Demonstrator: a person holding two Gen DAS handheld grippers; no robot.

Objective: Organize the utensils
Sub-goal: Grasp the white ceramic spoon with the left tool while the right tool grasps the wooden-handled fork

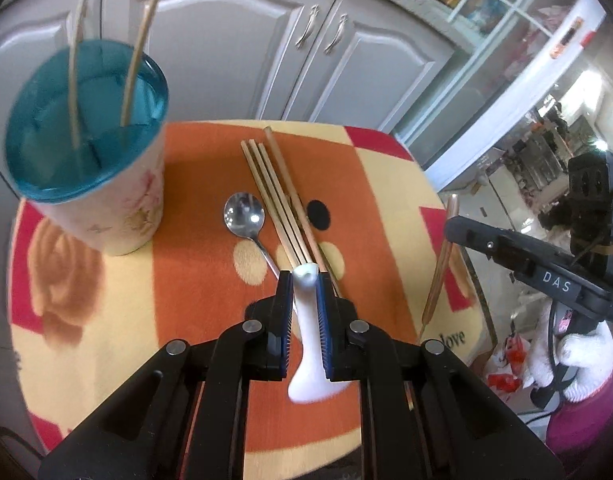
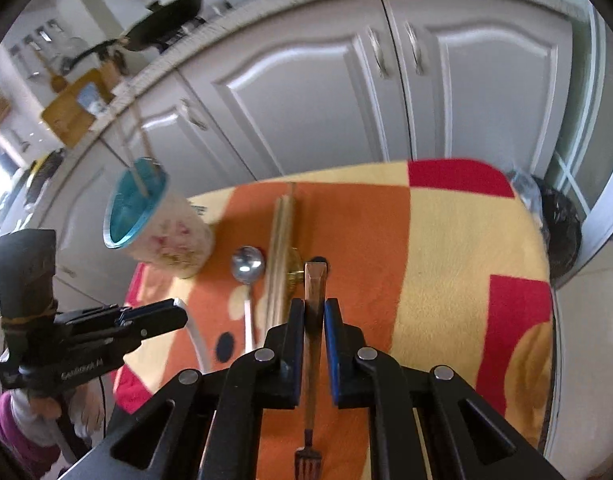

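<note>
The left gripper [image 1: 305, 280] is clenched on a white spoon [image 1: 311, 340] above the cloth [image 1: 194, 280]. Only the right view shows tines: the right gripper [image 2: 315, 308] clamps a fork [image 2: 312, 352], tines toward the camera. Chopsticks [image 1: 278, 204] and a steel spoon [image 1: 244, 216] lie mid-cloth; the cup [image 1: 86, 140], holding what look like two sticks, stands near the left edge.
</note>
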